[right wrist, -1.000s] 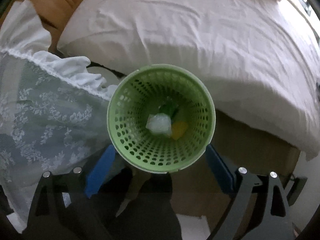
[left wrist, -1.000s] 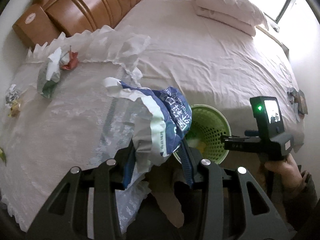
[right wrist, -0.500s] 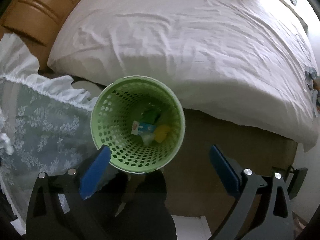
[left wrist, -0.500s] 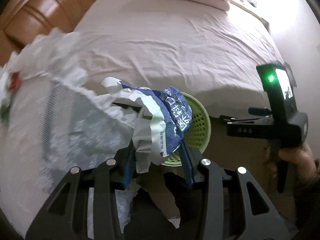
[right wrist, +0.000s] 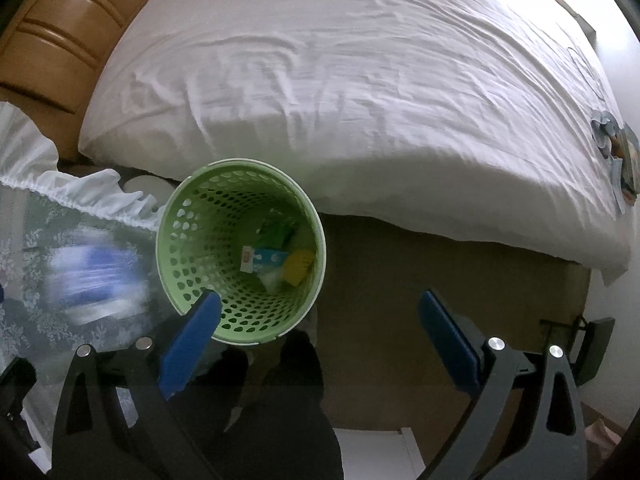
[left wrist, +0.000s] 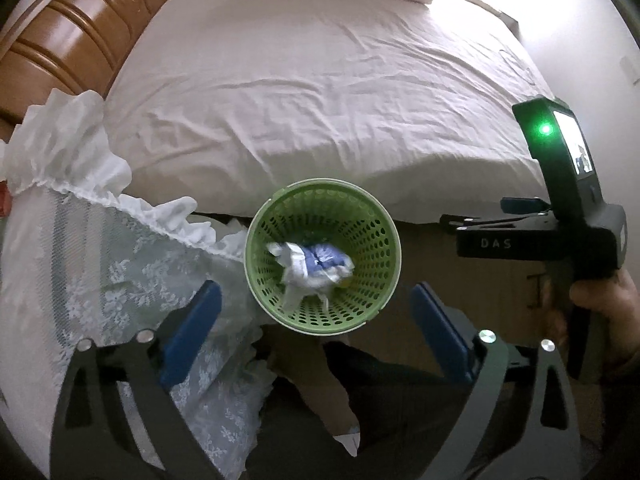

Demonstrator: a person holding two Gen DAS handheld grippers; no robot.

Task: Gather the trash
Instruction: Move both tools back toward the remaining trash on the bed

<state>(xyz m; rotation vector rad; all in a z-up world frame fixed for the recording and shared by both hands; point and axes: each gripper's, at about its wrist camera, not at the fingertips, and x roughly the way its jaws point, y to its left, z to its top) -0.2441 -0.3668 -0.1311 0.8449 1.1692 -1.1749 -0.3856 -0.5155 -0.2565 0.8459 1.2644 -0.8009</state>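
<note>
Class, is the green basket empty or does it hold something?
Not empty. The basket holds a crumpled blue-and-white wrapper in the left view; small packets show in the right view.

Both fisheye views look steeply down from above the gap between the bed and the lace-covered worktop, each along the two blue-padded fingers of its own hand-held gripper.

The left wrist view sits almost straight over the green basket (left wrist: 322, 255), which lies near the middle of the picture between the left hand-held gripper (left wrist: 316, 334) fingers. At its right edge it catches the right hand-held gripper (left wrist: 560, 216) from the side.

The right wrist view hangs a little to the right, so the same basket (right wrist: 240, 252) falls left of centre, partly behind the left finger (right wrist: 188, 344).

Both share the basket, the white bed (left wrist: 320, 92), the lace cloth (left wrist: 120, 264) and the wooden headboard (left wrist: 68, 36).
</note>
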